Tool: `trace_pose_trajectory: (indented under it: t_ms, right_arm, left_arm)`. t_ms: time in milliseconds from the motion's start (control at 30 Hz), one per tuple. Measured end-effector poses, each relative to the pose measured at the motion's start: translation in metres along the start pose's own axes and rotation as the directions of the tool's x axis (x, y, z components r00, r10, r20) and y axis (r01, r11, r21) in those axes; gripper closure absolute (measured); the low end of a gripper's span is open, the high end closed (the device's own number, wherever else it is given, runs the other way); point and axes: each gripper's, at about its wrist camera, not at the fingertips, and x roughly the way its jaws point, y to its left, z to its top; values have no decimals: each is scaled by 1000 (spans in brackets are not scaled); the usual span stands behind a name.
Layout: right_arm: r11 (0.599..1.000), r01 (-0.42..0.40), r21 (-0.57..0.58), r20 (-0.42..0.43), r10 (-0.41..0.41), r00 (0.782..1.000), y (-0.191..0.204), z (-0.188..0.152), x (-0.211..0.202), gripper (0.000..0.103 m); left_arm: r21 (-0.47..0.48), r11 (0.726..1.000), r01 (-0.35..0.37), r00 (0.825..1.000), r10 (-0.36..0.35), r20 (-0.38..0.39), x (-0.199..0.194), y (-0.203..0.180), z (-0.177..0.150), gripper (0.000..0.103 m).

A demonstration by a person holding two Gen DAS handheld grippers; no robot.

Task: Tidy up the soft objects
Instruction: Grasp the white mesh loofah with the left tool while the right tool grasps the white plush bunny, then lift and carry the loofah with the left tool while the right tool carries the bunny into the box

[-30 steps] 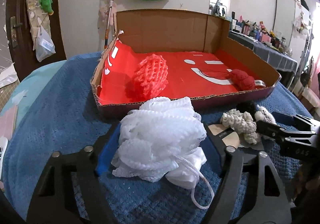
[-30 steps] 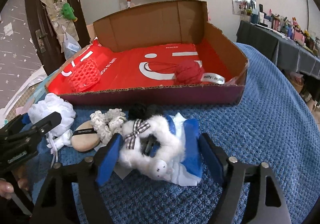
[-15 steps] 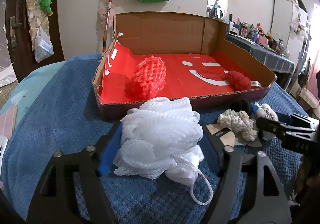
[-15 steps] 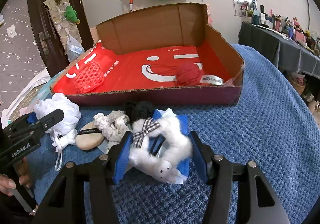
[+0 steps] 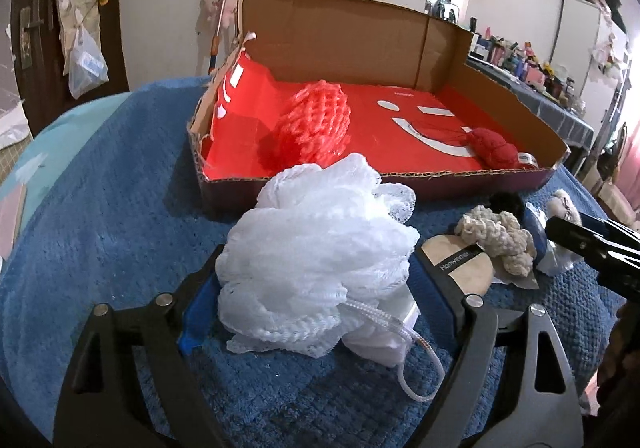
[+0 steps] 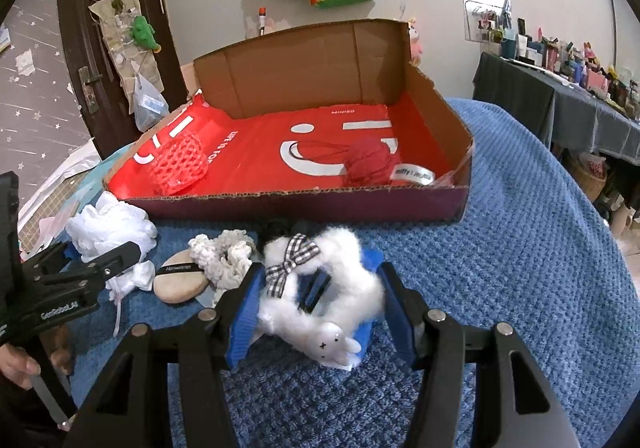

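Tongs on the right (image 6: 320, 302) pinch the fluffy white hair clip (image 6: 320, 288) lying on the blue blanket (image 6: 520, 268). Left tongs (image 5: 316, 288) are opening around the white bath puff (image 5: 316, 248), pads seemingly clear of it. Both sit just near the cardboard box (image 6: 304, 203). Fluff compresses easily, so the clip could slip out when lifted.

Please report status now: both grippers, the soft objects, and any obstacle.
Left gripper opening around white bath pouf. Right gripper shut on fluffy bunny clip. Cardboard box ahead, nothing blocking.
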Motion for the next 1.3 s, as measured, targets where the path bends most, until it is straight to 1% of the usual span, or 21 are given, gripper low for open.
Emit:
trace_pose_trajectory:
  t_ms: [67,200,333,367,567,667,733,767,800,833,867,1000,1133,1300]
  right_arm:
    - [1000,1,-2,2,-1,1000,0,1,-1,43]
    - [1000,1,-20,-9,-1,1000,2,2,1,43]
    - [999,5,-42,-25,-6,1000,5,-1,5,34]
    - [999,8,-42,-28,-9,1000,5,-2,6,32]
    - [1000,6,-19,-57,-7,998,-3,-11,9,31]
    - [1000,6,-20,-54,-7,999,-3,-12,8,31]
    - [999,10,-31,-47,-12,999,0,-11,8,31]
    - [999,14,-42,-47,-16,999,2,-10,9,31]
    - [999,18,-50,-46,-20,999,4,-10,10,31]
    - [998,21,-57,-45,-23,999,5,-10,11,36]
    - [998,20,-64,-46,-23,999,7,-9,12,44]
    - [997,21,-77,-24,-23,999,9,-7,6,44]
    - [996,28,-83,1,-28,1000,9,-4,-3,45]
    - [997,28,-76,16,-27,1000,9,0,-8,45]
  left_arm:
    - [-2,1000,1,1000,-1,-6,-1,2,-1,17]
    - [24,999,-22,1000,22,-22,-4,4,-4,16]
    - [-7,1000,15,998,-15,-63,-3,10,-10,14]
    - [-11,1000,19,998,-19,-64,-4,10,-11,14]
    - [-6,1000,20,998,-20,-52,-2,9,-7,14]
    - [3,1000,21,998,-21,-52,2,7,-4,14]
    - [-8,1000,30,998,-30,-47,3,7,-1,14]
    - [-16,999,40,998,-41,-42,2,8,0,16]
    - [-27,998,54,998,-55,-32,1,9,1,22]
    - [-34,997,67,997,-68,-27,0,10,2,25]
    - [-40,996,75,997,-76,-23,-1,11,2,29]
    - [-48,994,98,995,-99,-5,-9,15,4,37]
    - [-43,992,118,993,-118,13,-18,14,6,40]
    - [-22,992,121,992,-120,33,-25,8,8,42]
